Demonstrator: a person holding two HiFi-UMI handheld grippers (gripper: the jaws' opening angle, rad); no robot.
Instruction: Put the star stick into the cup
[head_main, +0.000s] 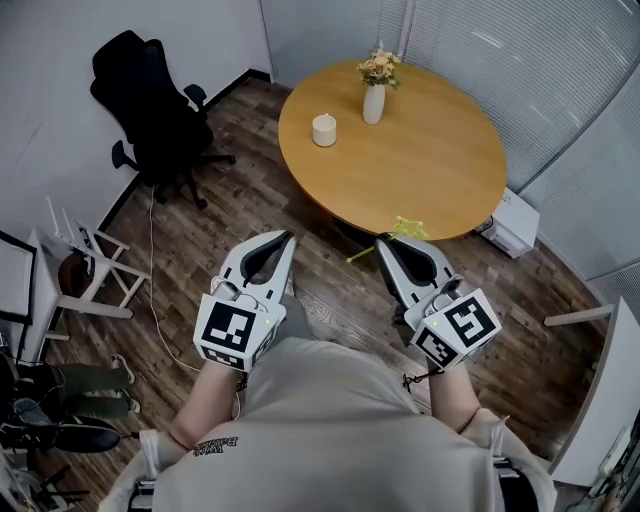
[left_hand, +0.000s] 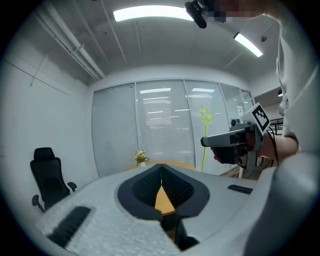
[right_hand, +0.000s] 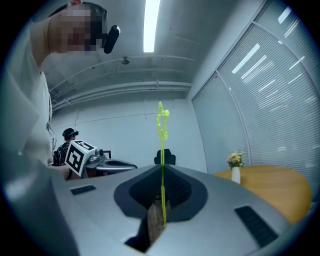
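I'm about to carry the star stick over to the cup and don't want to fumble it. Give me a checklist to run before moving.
1. Grip on star stick: ok, right gripper shut on it, star end beyond the tips.
2. Cup standing on table: ok, upright.
3. Cup empty: cannot tell.
4. Right gripper above cup: not ok, it is short of the table's near edge.
5. Vase apart from cup: ok.
6. Left gripper out of the way: ok, shut, empty.

Table (head_main: 430, 170) smooth matt wood — star stick (right_hand: 161, 145) translucent plastic.
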